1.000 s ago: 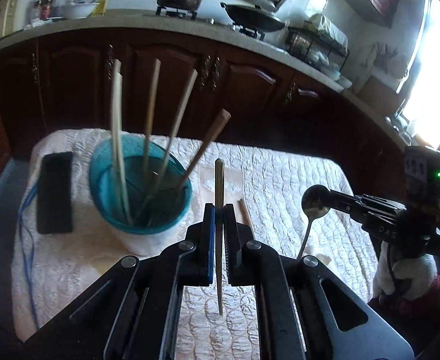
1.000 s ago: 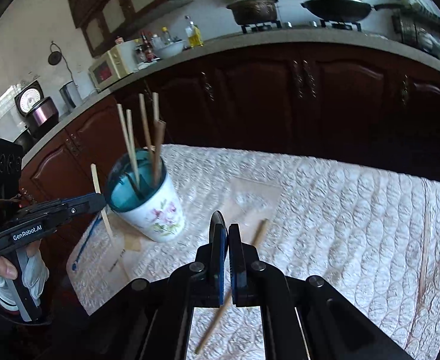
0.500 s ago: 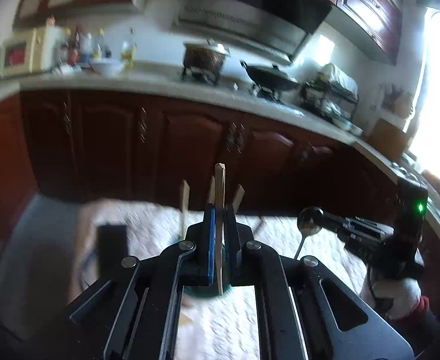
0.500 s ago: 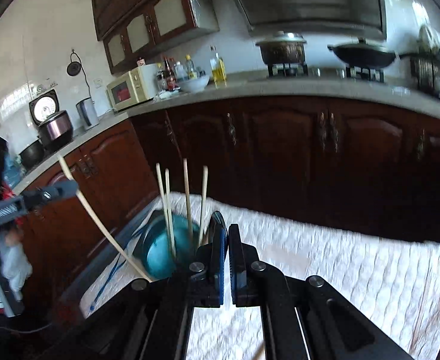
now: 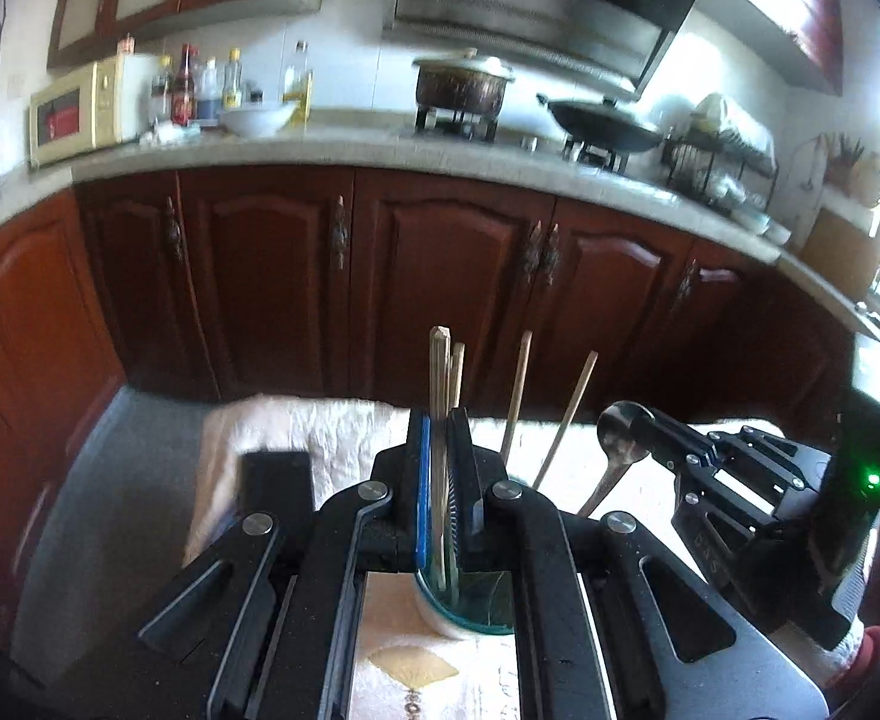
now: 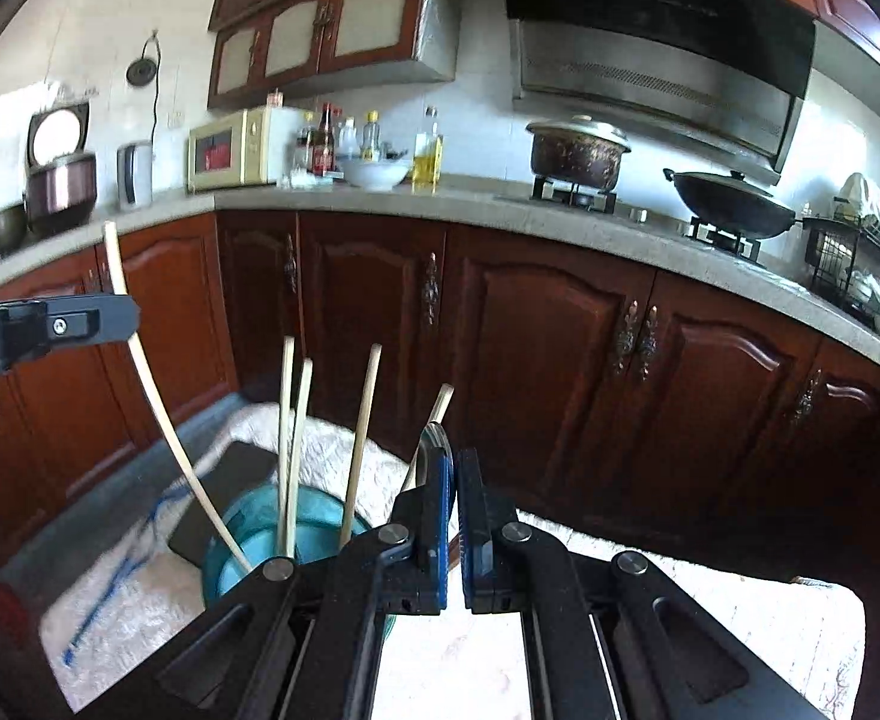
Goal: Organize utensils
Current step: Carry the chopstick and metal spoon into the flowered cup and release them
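Observation:
My left gripper [image 5: 440, 438] is shut on a pale wooden chopstick [image 5: 438, 384], held upright with its lower end inside the teal-lined cup [image 5: 475, 600]. Several chopsticks [image 5: 517, 396] stand in that cup. My right gripper [image 6: 454, 468] is shut on a metal spoon [image 6: 431, 441], seen edge-on between its pads. In the left wrist view the spoon's bowl [image 5: 619, 438] sticks out of the right gripper [image 5: 655, 426], just right of the cup. In the right wrist view the cup [image 6: 272, 534] sits low left, and the left gripper [image 6: 104, 318] holds the chopstick [image 6: 158, 420] slanting down into it.
The cup stands on a white quilted cloth [image 6: 709, 612] over a table. A black phone-like slab [image 5: 275, 492] lies left of the cup, with a blue cord [image 6: 116, 576] beside it. Dark wooden cabinets [image 5: 440, 282] and a counter with pots stand behind.
Both grippers tilted up and moved toward the cup. The left chopstick rose off the cloth and now reaches down into the cup. The right gripper carried the spoon closer to the cup.

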Motion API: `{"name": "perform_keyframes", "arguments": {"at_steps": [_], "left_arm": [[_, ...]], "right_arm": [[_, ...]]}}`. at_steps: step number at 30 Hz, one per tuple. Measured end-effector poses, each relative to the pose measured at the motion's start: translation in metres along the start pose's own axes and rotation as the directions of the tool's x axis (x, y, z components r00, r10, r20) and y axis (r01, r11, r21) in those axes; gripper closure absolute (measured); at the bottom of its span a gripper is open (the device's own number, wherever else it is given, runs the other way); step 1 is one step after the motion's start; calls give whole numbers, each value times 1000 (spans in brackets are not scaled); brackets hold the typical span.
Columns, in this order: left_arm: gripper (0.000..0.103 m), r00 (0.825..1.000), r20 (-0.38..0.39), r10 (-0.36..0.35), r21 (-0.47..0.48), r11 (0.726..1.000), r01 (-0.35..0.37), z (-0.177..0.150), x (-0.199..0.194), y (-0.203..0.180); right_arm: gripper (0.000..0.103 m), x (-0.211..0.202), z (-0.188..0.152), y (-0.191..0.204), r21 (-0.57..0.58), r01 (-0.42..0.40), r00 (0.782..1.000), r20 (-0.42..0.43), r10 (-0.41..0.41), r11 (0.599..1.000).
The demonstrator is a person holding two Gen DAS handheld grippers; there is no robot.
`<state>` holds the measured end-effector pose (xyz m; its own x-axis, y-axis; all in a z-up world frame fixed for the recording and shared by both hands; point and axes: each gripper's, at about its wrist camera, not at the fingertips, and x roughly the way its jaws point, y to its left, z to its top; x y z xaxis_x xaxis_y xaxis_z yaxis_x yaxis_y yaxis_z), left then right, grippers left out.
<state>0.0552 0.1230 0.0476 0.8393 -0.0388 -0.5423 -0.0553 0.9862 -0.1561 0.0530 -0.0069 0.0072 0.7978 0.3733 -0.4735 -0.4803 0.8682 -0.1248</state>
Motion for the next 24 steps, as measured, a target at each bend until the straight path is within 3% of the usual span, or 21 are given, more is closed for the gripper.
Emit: {"name": "perform_keyframes", "arguments": {"at_steps": [8,14,17,20,22,24], "left_arm": [[99,997,-65,29,2,1000,-28,-27,34,-6],[99,997,-78,24,-28,999,-26,-29,38,-5],[98,997,-78,28,-36,999,-31,-30,34,-3],[86,997,-79,22,-53,998,-26,-33,29,1],[73,997,-77,14,-59,998,-18,-34,24,1],[68,998,-66,16,-54,998,-20,-37,17,0]], "right_arm": [[101,21,-32,-3,76,-99,988,-114,107,992],[99,25,-41,-12,145,-181,969,-141,202,973],[84,20,-42,-20,188,-208,963,-134,234,960],[84,12,-43,-27,199,-212,963,-127,240,957],[84,8,-44,-30,210,-215,962,-124,244,954],[83,1,-47,-33,216,-218,962,-116,247,952]]}}
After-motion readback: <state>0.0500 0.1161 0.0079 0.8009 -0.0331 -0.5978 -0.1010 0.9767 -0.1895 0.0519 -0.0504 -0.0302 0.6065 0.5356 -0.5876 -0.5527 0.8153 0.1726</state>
